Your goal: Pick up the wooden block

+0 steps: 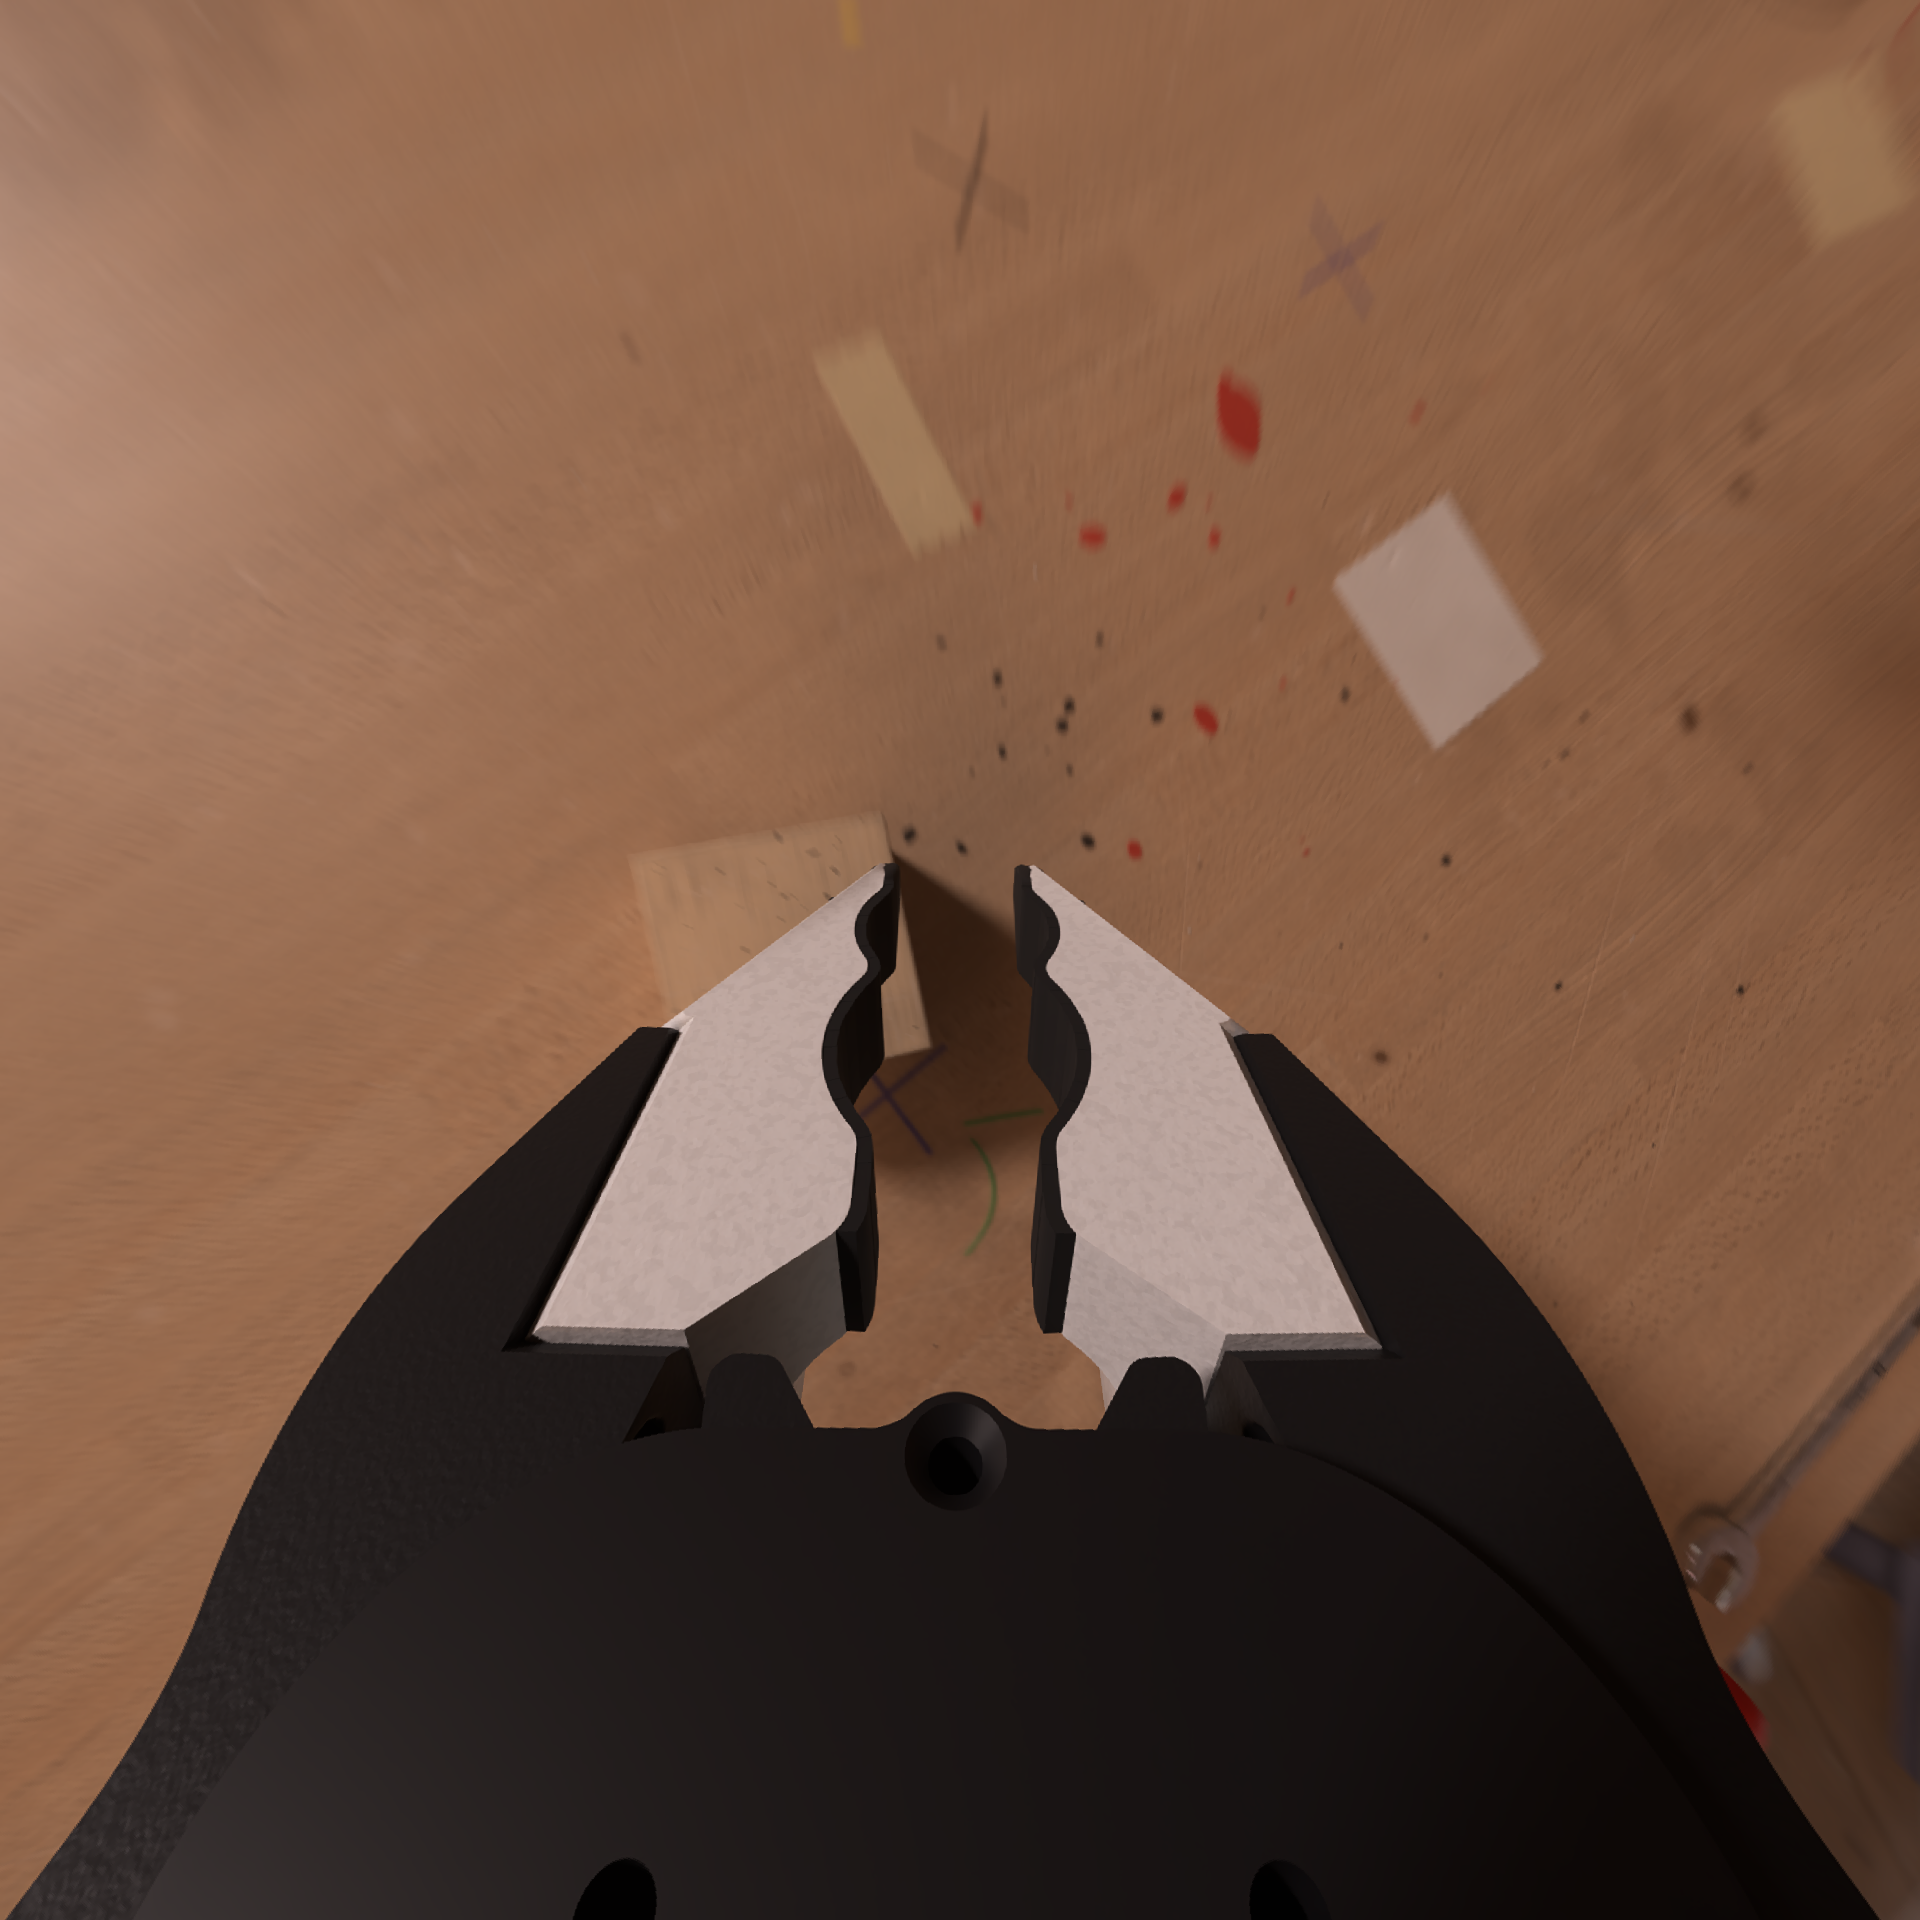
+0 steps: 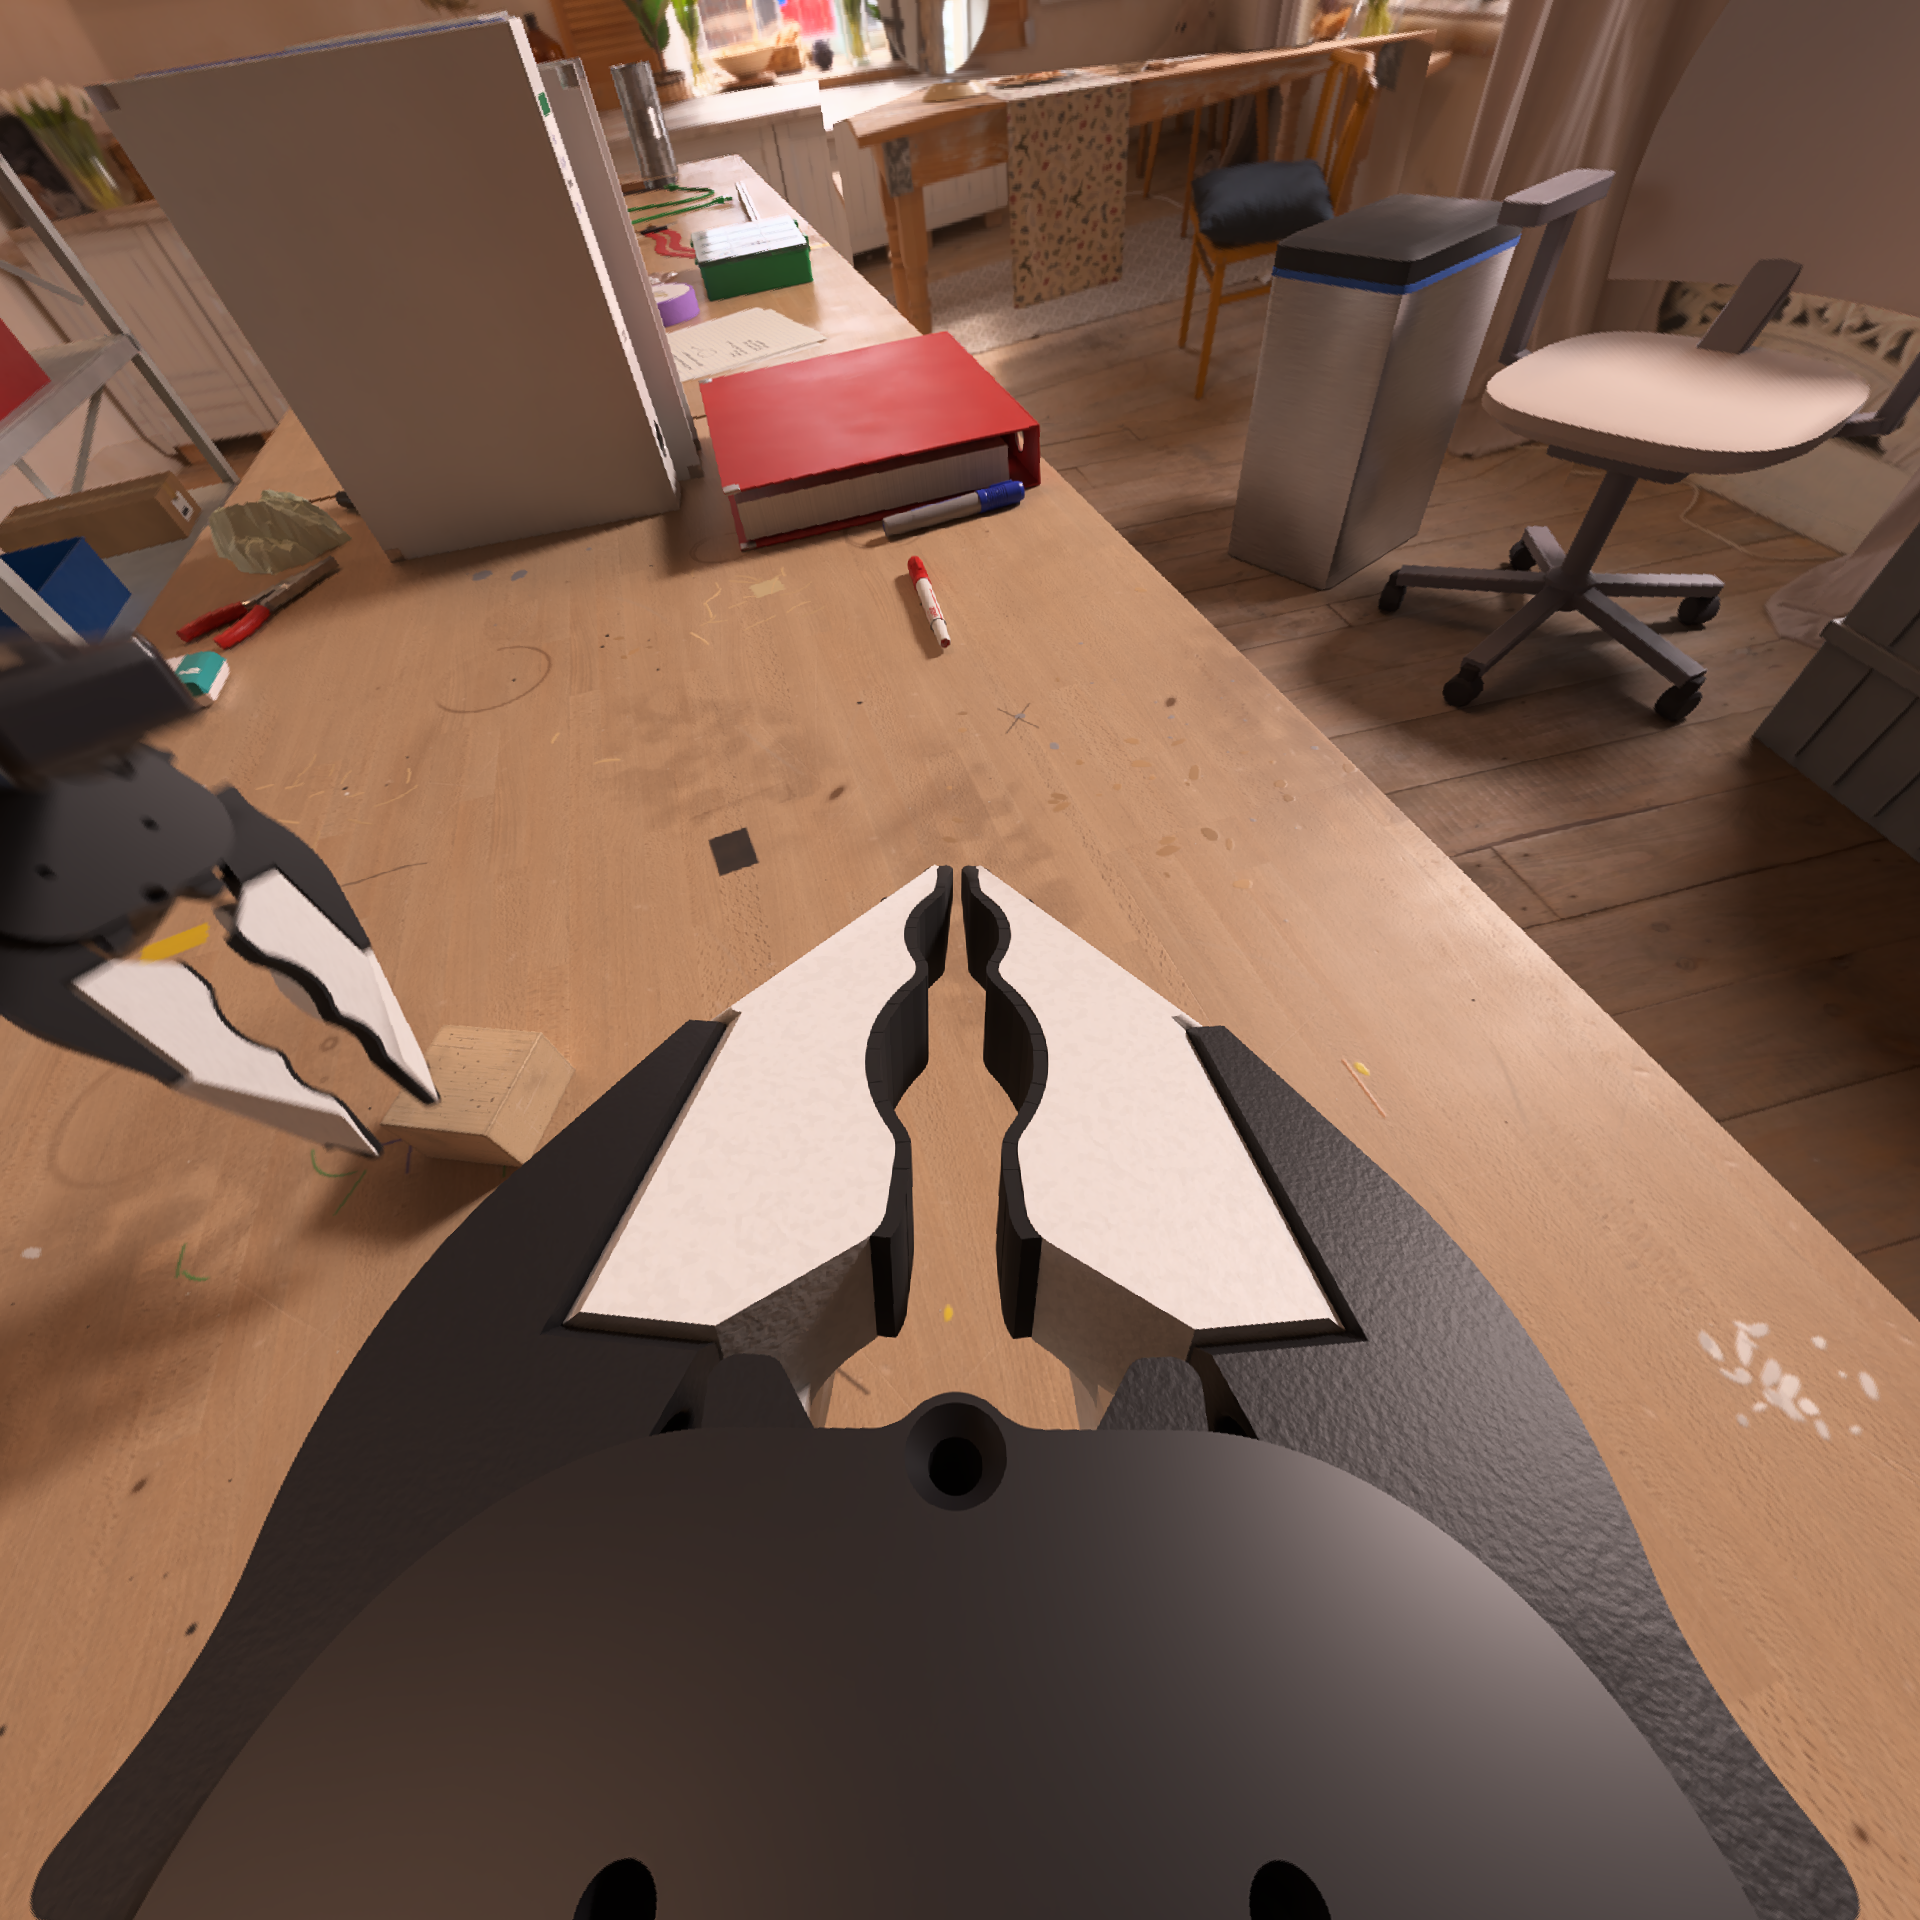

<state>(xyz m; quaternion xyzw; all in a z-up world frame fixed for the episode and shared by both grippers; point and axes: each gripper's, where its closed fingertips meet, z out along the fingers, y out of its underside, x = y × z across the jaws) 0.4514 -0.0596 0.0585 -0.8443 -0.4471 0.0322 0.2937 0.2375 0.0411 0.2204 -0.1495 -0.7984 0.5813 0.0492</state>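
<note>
A: Block of pale wood, short and boxy [image 2: 480,1093], lies flat on the long brown wooden table [image 2: 1143,935]; its long way I can't tell.

B: Left gripper [image 1: 956,883] is open, empty, tips beside it. Right gripper [image 2: 956,878], nearly closed, empty, sits apart. Wooden floor [image 2: 1558,831] beyond.

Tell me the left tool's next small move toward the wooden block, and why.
Probably shift the left tool sideways to its left until it straddles the wooden block, then close. Its jaws are open, but the block sits off-centre, mostly behind the left finger, and the gap frames bare table. The right wrist view also shows the tips beside the block, not around it.
</note>
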